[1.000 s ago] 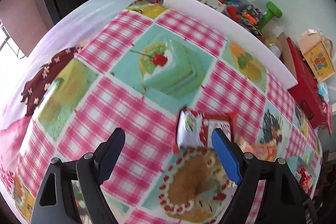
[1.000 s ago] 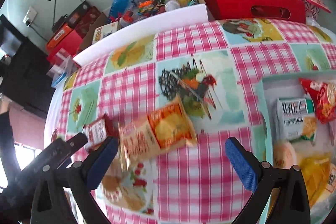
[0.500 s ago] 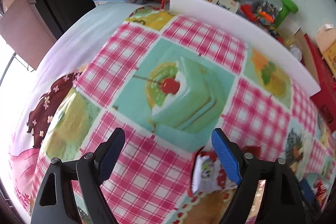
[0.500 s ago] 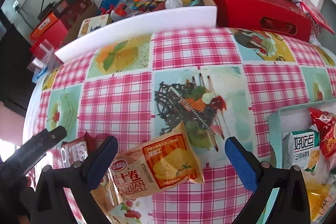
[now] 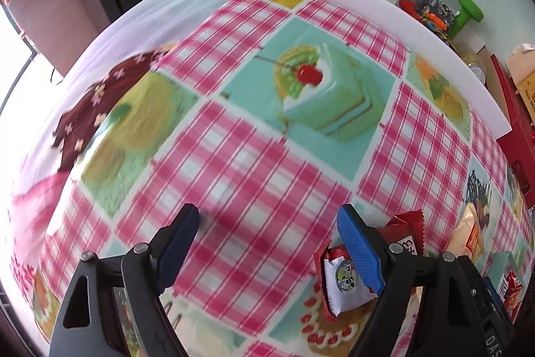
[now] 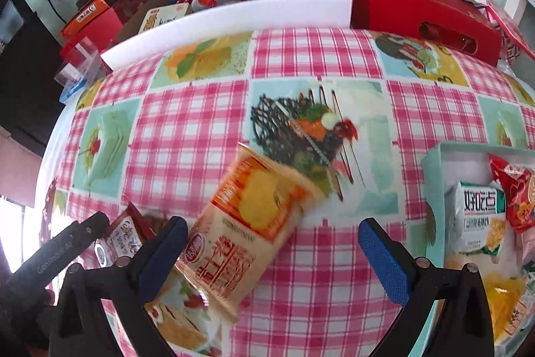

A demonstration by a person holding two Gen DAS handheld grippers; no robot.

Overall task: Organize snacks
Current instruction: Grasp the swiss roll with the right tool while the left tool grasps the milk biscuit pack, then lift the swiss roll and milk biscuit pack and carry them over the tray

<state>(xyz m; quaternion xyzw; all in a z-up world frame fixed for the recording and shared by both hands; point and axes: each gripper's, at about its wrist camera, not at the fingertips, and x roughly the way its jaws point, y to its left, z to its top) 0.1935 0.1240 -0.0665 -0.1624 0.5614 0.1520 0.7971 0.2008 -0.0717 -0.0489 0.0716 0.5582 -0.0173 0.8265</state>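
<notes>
Here you held both claws released over the pink-checked, dessert-printed tablecloth (image 6: 334,62). Your right gripper (image 6: 272,251) straddled the orange-and-cream crinkled foil chip packet (image 6: 249,223), jaws spread wide and not pressing it, presumably to carry it to the pale teal open box (image 6: 431,189) just right of it, where other packets already lay. Your left gripper (image 5: 267,243), jaws likewise apart and empty, stood beside the small red-and-white foil snack packet (image 5: 344,281), left of the chip packet, probably lining up on it.
</notes>
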